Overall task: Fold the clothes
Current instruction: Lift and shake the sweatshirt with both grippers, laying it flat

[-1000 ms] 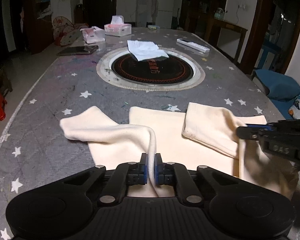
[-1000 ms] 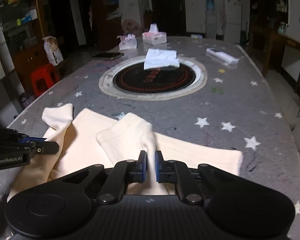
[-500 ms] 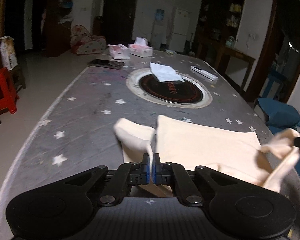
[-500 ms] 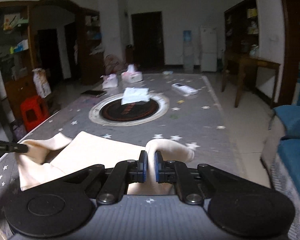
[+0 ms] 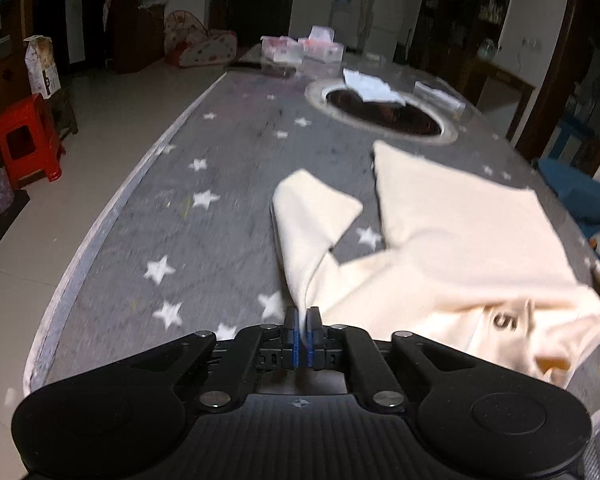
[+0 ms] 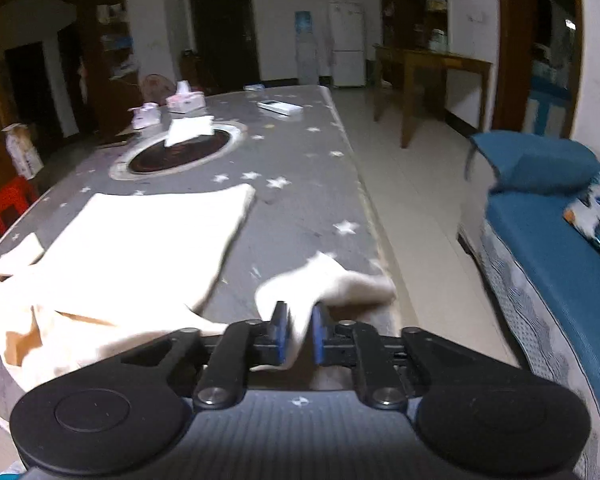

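Note:
A cream shirt (image 5: 460, 232) lies on the grey star-print table (image 5: 204, 240), its body flat and its near end rumpled. My left gripper (image 5: 302, 322) is shut on the left sleeve (image 5: 312, 208), which rises from the pads and stretches out over the table to the left of the body. In the right wrist view the shirt body (image 6: 148, 232) lies to the left. My right gripper (image 6: 299, 330) is shut on the right sleeve (image 6: 332, 280), held out near the table's right edge. Motion blurs both sleeves.
A round black hotplate (image 6: 180, 152) sits mid-table with a white cloth (image 6: 190, 128) on it. Tissue boxes (image 6: 184, 100) and a white remote (image 6: 280, 107) lie beyond. A red stool (image 5: 28, 140) stands left of the table, a blue sofa (image 6: 548, 248) right.
Both sleeves lay folded over the shirt body a second ago. My grippers have since drawn them outward, left sleeve to the left and right sleeve to the right, and both views have swung apart.

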The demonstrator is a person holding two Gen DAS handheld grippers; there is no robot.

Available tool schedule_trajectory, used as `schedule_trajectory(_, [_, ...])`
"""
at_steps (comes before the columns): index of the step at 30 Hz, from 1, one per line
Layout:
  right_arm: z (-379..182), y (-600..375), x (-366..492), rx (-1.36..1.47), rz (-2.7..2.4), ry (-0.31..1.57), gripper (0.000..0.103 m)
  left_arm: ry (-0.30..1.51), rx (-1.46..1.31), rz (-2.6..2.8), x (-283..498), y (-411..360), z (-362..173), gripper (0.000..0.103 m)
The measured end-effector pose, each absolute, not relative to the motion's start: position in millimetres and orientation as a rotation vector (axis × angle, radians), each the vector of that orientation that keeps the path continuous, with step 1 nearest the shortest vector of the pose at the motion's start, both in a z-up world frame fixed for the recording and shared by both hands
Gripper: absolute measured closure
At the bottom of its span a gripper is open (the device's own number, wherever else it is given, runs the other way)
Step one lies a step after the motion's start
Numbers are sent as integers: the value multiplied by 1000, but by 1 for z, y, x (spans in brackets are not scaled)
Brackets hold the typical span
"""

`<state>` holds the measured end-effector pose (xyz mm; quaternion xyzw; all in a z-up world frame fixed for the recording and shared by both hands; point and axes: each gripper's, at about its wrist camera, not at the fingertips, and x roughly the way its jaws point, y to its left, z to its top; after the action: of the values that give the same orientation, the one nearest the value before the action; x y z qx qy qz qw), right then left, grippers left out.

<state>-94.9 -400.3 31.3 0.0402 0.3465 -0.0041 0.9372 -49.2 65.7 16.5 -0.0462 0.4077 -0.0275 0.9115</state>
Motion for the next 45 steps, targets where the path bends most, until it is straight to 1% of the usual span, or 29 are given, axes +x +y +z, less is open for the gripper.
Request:
schedule_trajectory(2, [31, -406, -101, 83, -35, 711, 83, 828, -76, -77, -54, 63, 19, 94])
schedule_trajectory(5, [37, -412, -105, 85, -73, 693, 81, 791, -44, -134, -61, 51, 27, 82])
schedule_trajectory(7, [42, -413, -106, 81, -75, 673, 81, 763, -26, -195, -65, 39, 34, 65])
schedule_trajectory(9, [46, -410, -107, 75, -64, 652, 80, 742, -8, -267, -67, 22, 37, 57])
schedule_trajectory(12, [51, -395, -103, 65, 19, 634, 80, 740, 30, -359, -66, -3, 32, 52])
schedule_trajectory(14, [52, -380, -99, 53, 97, 632, 79, 751, 58, -399, -63, -17, 26, 51])
schedule_trajectory(17, [51, -353, -94, 26, 240, 653, 75, 765, 99, -460, -58, -39, 17, 50])
schedule_trajectory(20, [47, -324, -90, -6, 381, 682, 73, 779, 127, -502, -53, -54, 9, 50])
schedule_trajectory(22, [46, -296, -90, -44, 486, 705, 69, 786, 143, -511, -53, -57, 5, 53])
schedule_trajectory(23, [44, -284, -91, -68, 525, 714, 66, 787, 153, -515, -53, -58, 3, 57])
schedule_trajectory(24, [41, -272, -92, -91, 562, 723, 66, 788, 159, -521, -54, -58, 1, 70])
schedule_trajectory(25, [38, -262, -92, -111, 591, 735, 66, 792, 157, -528, -54, -57, 0, 80])
schedule_trajectory(28, [27, -237, -93, -175, 641, 763, 65, 778, 145, -545, -59, -53, 2, 93])
schedule_trajectory(31, [18, -217, -94, -234, 656, 782, 65, 733, 140, -576, -69, -48, 9, 95])
schedule_trajectory(34, [12, -211, -94, -263, 633, 798, 67, 698, 144, -606, -79, -43, 13, 96])
schedule_trajectory(35, [12, -212, -96, -272, 627, 804, 77, 693, 143, -615, -82, -42, 14, 96])
schedule_trajectory(36, [11, -214, -98, -281, 621, 810, 91, 688, 141, -625, -85, -40, 14, 96])
schedule_trajectory(38, [12, -217, -102, -278, 615, 818, 94, 683, 142, -642, -90, -36, 15, 96])
schedule_trajectory(39, [15, -221, -106, -278, 623, 819, 98, 683, 143, -651, -92, -33, 14, 96])
schedule_trajectory(45, [21, -235, -130, -296, 701, 892, 100, 683, 137, -712, -104, -21, 16, 95])
